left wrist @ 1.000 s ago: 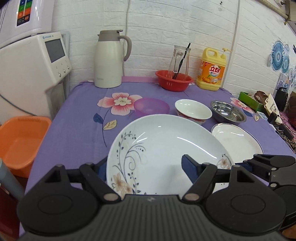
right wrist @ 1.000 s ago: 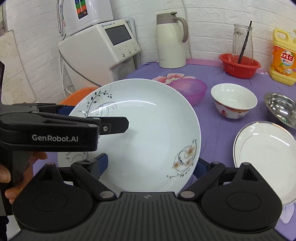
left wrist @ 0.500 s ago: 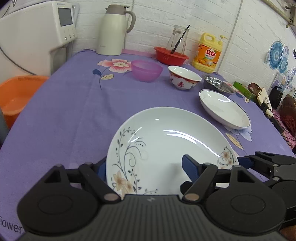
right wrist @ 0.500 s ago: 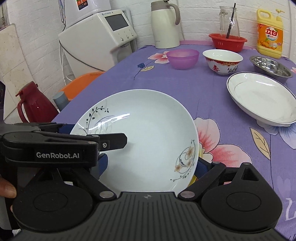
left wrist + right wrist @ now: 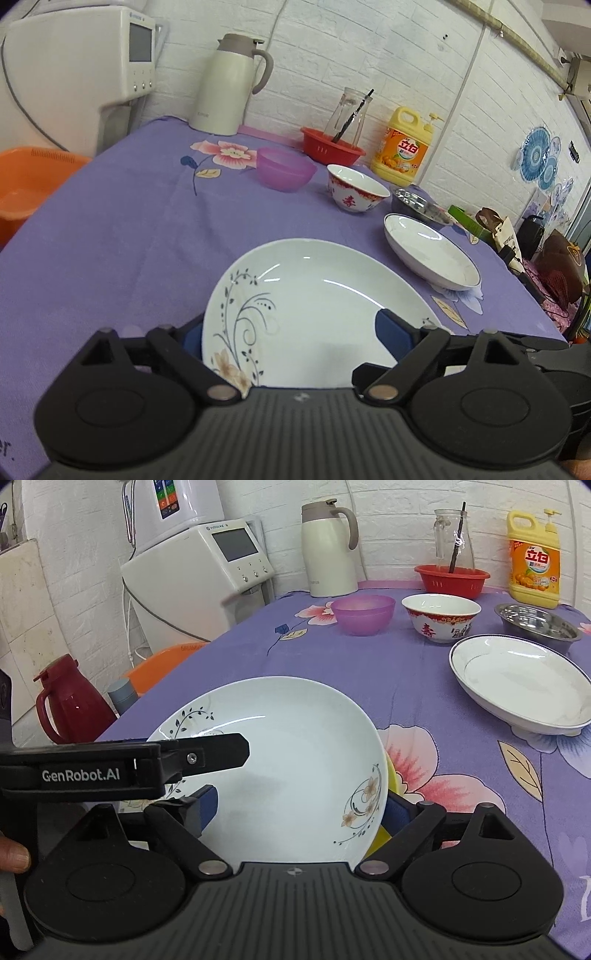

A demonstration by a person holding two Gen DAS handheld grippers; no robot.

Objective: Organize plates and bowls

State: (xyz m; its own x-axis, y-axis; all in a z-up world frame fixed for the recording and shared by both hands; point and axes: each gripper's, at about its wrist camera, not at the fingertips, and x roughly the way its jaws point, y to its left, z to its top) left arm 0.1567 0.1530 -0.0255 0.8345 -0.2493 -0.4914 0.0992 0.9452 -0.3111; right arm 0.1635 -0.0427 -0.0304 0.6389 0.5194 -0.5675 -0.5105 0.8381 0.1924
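Note:
A white plate with a floral vine pattern (image 5: 314, 310) (image 5: 288, 760) lies low over the near part of the purple tablecloth. My left gripper (image 5: 291, 332) and my right gripper (image 5: 299, 808) are both shut on the plate's rim, one finger above and one below. A yellow edge (image 5: 391, 775) shows under the plate. A blue-rimmed white plate (image 5: 428, 254) (image 5: 517, 679) sits to the right. Behind it stand a steel bowl (image 5: 535, 624), a red-patterned white bowl (image 5: 356, 192) (image 5: 441, 614) and a purple bowl (image 5: 284, 170) (image 5: 364, 611).
At the back stand a cream thermos jug (image 5: 231, 83), a red basket (image 5: 332, 149) holding a glass jar, and a yellow detergent bottle (image 5: 404, 147). An orange tub (image 5: 26, 181) and a red flask (image 5: 70, 705) are left of the table.
The floral plate came down from raised and tilted to low over the near table. Both grippers stayed shut on it.

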